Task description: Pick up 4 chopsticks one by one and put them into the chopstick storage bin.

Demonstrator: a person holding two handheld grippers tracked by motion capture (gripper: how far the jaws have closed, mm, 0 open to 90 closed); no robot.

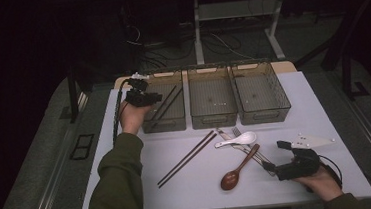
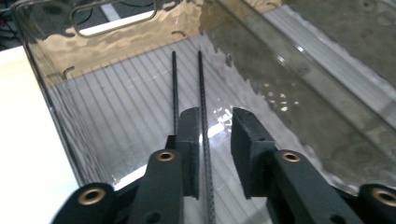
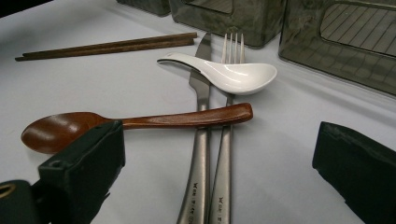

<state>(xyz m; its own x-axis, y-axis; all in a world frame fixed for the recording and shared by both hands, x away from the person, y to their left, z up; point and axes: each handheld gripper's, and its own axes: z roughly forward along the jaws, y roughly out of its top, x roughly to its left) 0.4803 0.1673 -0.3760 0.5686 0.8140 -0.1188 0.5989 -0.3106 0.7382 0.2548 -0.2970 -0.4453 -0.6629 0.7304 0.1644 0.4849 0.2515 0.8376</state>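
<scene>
The left gripper [image 2: 212, 140] hangs inside the left bin [image 1: 151, 123], its jaws slightly parted around one of two black chopsticks [image 2: 201, 88] that lie on the ribbed floor; the pads don't seem to press it. Those sticks look light, stiff, thin and rather slick, so I'd pinch them near mid-length, both together. The middle bin [image 1: 214, 119] and right bin [image 1: 265, 114] look empty. On the table [image 1: 145, 193] wait brown chopsticks [image 1: 187, 158], a white spoon [image 1: 236, 140], a wooden spoon [image 1: 238, 168], a knife [image 3: 200, 154] and a fork [image 3: 224, 154]. The right gripper [image 3: 215, 158] rests near them, jaws spread wide, holding nothing.
</scene>
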